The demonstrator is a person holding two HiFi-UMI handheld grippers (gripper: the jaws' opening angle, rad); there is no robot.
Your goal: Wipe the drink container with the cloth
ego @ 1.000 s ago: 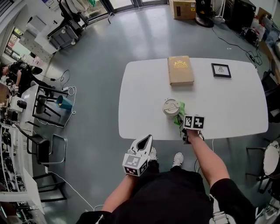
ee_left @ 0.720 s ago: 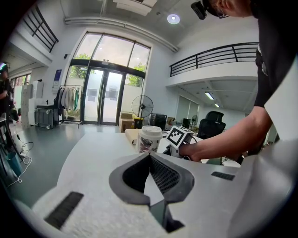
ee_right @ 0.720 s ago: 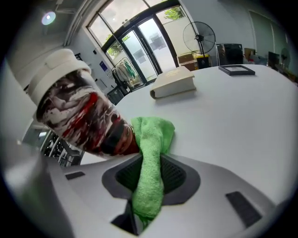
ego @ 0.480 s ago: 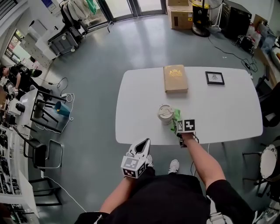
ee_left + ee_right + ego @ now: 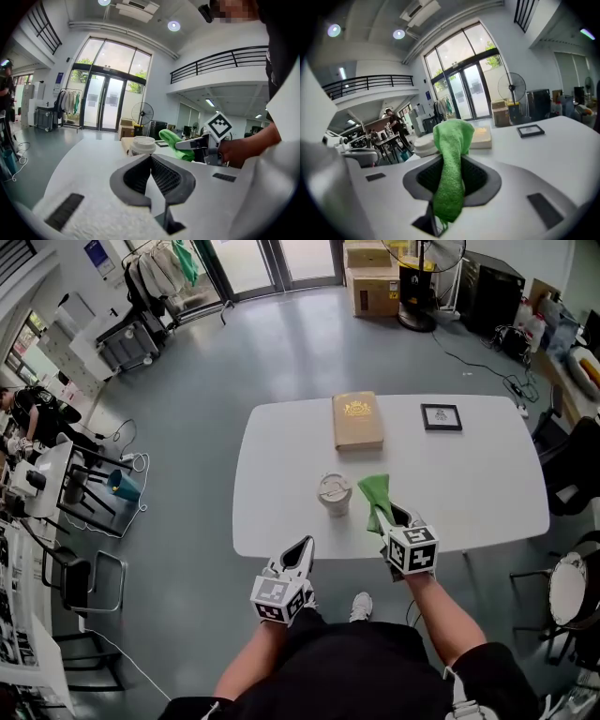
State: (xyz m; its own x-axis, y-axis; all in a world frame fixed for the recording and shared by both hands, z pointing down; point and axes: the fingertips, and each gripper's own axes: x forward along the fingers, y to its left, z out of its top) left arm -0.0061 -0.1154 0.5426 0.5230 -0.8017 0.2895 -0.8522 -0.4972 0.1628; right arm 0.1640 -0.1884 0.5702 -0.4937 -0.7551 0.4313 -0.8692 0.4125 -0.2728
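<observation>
A lidded paper drink cup (image 5: 334,494) stands upright on the white table (image 5: 469,474), near its front edge. My right gripper (image 5: 397,517) is shut on a green cloth (image 5: 376,499), lifted above the table just right of the cup. In the right gripper view the green cloth (image 5: 451,164) hangs between the jaws, with the cup's lid (image 5: 425,142) behind it on the left. My left gripper (image 5: 299,555) hovers off the front edge of the table, jaws closed with nothing in them. The left gripper view shows the cup (image 5: 142,145) and the cloth (image 5: 176,144) ahead.
A tan book (image 5: 356,420) and a small black picture frame (image 5: 441,416) lie on the far half of the table. Chairs and desks stand on the grey floor at the left (image 5: 89,484). Boxes and a fan (image 5: 412,277) stand at the back.
My right gripper has lifted the green cloth off the table beside the cup and drawn it back toward me. The left gripper has barely moved.
</observation>
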